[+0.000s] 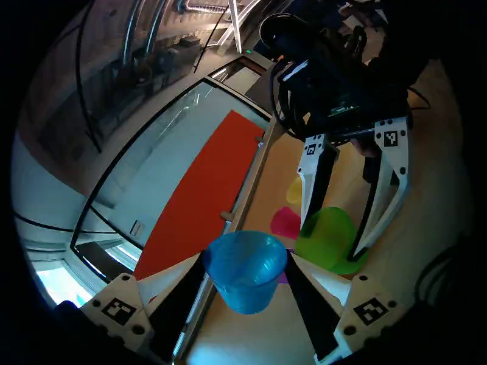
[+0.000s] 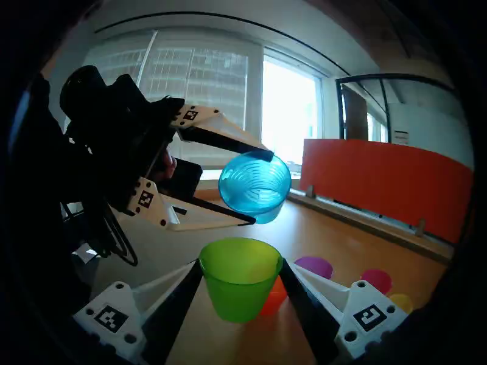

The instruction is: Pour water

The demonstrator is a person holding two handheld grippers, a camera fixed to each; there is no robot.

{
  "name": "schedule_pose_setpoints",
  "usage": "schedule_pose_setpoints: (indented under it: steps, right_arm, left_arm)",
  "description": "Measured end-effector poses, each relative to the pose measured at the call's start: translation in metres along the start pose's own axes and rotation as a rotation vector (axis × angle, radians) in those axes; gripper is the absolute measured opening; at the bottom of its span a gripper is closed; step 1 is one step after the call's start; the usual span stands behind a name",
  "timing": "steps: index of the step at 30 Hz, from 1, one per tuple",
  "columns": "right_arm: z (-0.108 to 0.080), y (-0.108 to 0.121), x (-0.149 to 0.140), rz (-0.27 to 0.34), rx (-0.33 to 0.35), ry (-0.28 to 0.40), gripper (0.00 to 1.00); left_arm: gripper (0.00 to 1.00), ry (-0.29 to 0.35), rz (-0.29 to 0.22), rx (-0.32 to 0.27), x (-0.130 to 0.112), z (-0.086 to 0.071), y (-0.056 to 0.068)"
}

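The blue cup (image 1: 246, 271) is translucent with ringed ribbing; the green cup (image 2: 240, 286) is translucent lime. The left gripper (image 1: 246, 261) and right gripper (image 2: 240, 267) are white with black pads and black-and-white square markers. At 3 o'clock of the green cup are a purple cup (image 2: 313, 266), a pink cup (image 2: 376, 280) and a yellow cup (image 2: 400, 301). The panel (image 2: 389, 182) is orange-red.

You have bare table (image 2: 341, 228) open up to the red partition (image 2: 389, 182), which walls its edge. Purple cup (image 2: 314, 266), pink cup (image 2: 376, 280) and yellow cup (image 2: 400, 300) stand clustered there, blocking low passes.

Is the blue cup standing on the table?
No, the blue cup is up in the air, tipped sideways, held between the jaws of the left gripper.
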State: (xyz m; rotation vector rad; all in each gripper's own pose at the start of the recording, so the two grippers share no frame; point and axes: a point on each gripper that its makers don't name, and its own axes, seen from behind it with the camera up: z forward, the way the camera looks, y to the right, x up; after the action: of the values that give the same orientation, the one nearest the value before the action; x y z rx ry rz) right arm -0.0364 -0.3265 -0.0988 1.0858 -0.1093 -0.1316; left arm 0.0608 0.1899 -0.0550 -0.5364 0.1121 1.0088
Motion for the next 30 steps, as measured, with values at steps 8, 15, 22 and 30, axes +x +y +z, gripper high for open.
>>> schedule_pose_setpoints:
  steps: [8,15,22,30]
  right_arm:
    - [0.0001,0.0011,-0.0004,0.001,0.001,-0.001,0.94]
    - [-0.0002,0.0011,-0.0008,0.001,0.003,-0.001,0.94]
    - [-0.0003,0.0007,-0.0008,0.0,0.004,-0.002,0.94]
    - [0.0004,0.0009,-0.0018,0.002,0.004,-0.001,0.94]
  left_arm:
    - [0.88,0.002,0.017,0.003,0.0007,0.0,-0.0013]
    - [0.88,-0.001,0.039,0.004,-0.0002,0.0006,-0.0041]
    - [0.88,-0.002,0.042,0.008,-0.0003,0.001,-0.0078]
    - [0.89,0.002,0.054,0.008,0.0028,0.0005,-0.0063]
